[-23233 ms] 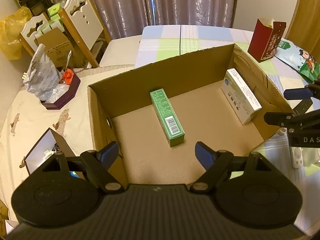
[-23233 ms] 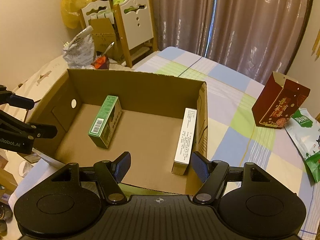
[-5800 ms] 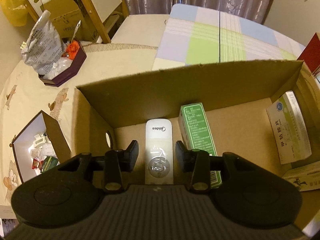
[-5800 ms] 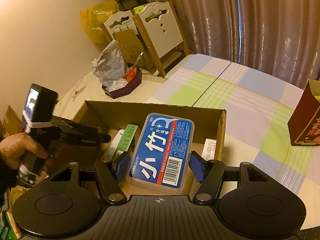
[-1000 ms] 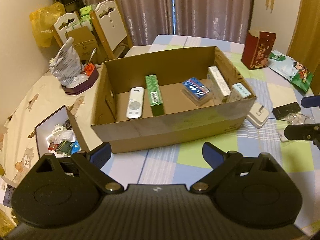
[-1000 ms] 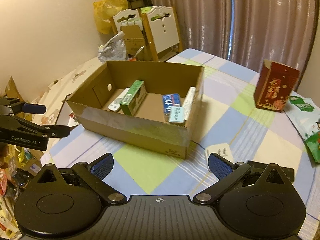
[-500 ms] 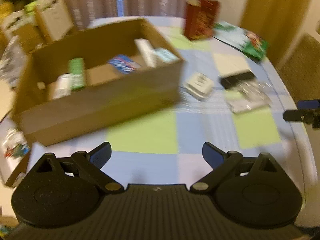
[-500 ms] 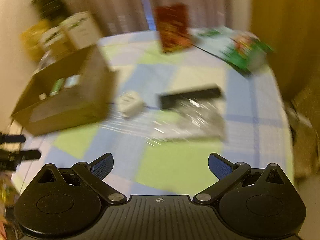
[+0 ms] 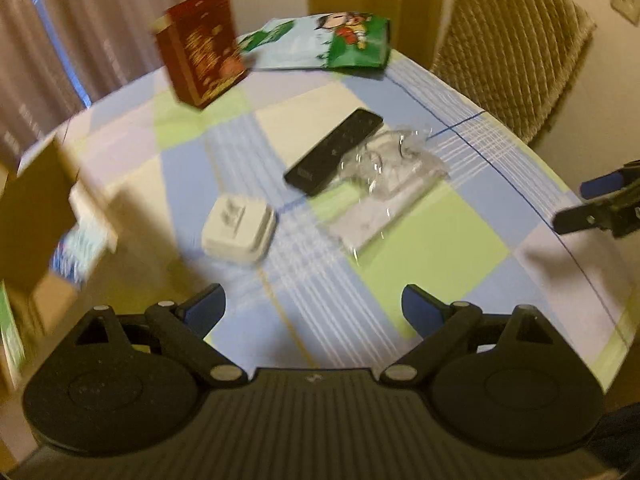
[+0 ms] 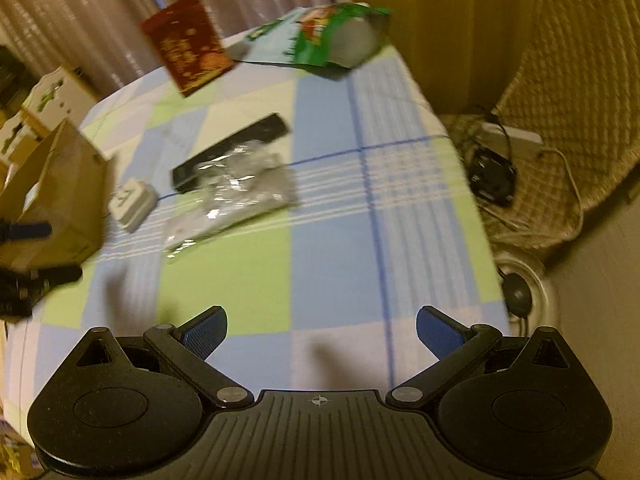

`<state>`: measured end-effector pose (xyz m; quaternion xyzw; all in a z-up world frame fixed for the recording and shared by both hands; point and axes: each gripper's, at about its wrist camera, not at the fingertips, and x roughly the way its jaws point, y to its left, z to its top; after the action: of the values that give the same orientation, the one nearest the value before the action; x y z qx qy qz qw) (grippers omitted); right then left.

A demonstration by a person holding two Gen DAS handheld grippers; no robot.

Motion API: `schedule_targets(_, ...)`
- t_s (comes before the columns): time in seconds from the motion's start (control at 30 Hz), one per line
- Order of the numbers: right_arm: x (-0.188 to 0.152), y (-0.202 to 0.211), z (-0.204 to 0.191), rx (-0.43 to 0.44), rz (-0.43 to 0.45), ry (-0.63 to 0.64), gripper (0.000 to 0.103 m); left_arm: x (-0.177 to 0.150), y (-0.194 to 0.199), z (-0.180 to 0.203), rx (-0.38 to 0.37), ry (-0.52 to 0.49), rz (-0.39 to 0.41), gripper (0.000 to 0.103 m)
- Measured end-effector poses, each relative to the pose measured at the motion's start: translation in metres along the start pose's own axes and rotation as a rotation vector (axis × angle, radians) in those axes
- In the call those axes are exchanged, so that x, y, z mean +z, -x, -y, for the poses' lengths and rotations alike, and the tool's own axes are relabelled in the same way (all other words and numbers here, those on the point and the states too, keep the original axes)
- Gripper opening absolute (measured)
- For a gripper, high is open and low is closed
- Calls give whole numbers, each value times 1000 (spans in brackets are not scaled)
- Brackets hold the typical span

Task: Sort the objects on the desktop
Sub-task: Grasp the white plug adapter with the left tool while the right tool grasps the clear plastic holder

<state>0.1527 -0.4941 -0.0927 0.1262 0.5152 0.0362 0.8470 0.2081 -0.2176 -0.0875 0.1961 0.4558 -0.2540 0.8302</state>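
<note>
Ahead of the left gripper [image 9: 314,306], whose fingers were spread wide with nothing between them, the checked tablecloth [image 9: 420,248] carried what looked unsorted: a white case [image 9: 238,229] nearest, a black remote [image 9: 333,151] beyond it, and a crinkled clear packet [image 9: 384,184] touching the remote's right side. At the left edge the cardboard box [image 9: 28,200] showed one blurred corner, with a blue-and-white pack [image 9: 76,252] and something green [image 9: 10,332] inside, so some sorting seemed done. Farther back stood a red carton [image 9: 200,46] and a green snack bag [image 9: 320,42]; whether these were meant for the box I could not tell. The right gripper [image 9: 600,204] poked in from the right edge, well apart from the items. From the right wrist view, the right gripper [image 10: 322,330] was likewise released and empty, hovering above bare cloth near the table's edge, with a wicker chair [image 10: 560,80] holding cables beyond it. The remote [image 10: 230,152], packet [image 10: 236,196] and case [image 10: 132,202] lay together left of centre, the case just beside the box [image 10: 60,196]. The red carton [image 10: 186,44] and snack bag [image 10: 328,36] sat at the far side. By my reading, at least three pieces remained, and neither gripper was yet close to any; the case lay nearest the left one.
</note>
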Motion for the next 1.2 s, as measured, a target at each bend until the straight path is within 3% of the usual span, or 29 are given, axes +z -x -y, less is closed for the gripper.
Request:
schedule_targets(0.1, 1, -1, 12, -5, -3, -33, 103, 28, -22, -7, 21, -67, -35, 93)
schedule_targets(0.23, 6, -2, 19, 0, -2, -48, 103, 66, -59, -24, 48, -143, -161, 94)
schedule_targets(0.33, 9, -5, 22, 6, -5, -58, 103, 85, -88, -32, 16, -228, -284, 94)
schedule_targets(0.47, 13, -10, 26, 9, -6, -74, 103, 94, -123, -36, -8, -323, -393, 94)
schedule_targets(0.57, 14, -13, 32, 1, -10, -90, 103, 97, -144, -44, -14, -321, -441, 92)
schedule_targets(0.7, 16, -18, 39, -16, -20, -104, 103, 99, -164, -55, -28, -307, -489, 79)
schedule_targets(0.77, 19, -20, 40, -22, -20, -103, 103, 97, -172, -59, -45, -297, -519, 78)
schedule_targets(0.9, 28, -26, 38, -21, -14, -91, 103, 97, -175, -63, -99, -272, -512, 61)
schedule_targets(1.07, 43, -31, 29, -2, 4, -40, 103, 93, -170, -69, -114, -258, -491, 60)
schedule_targets(1.2, 63, -36, 18, 64, 26, 14, 103, 96, -147, -77, -126, -231, -419, 60)
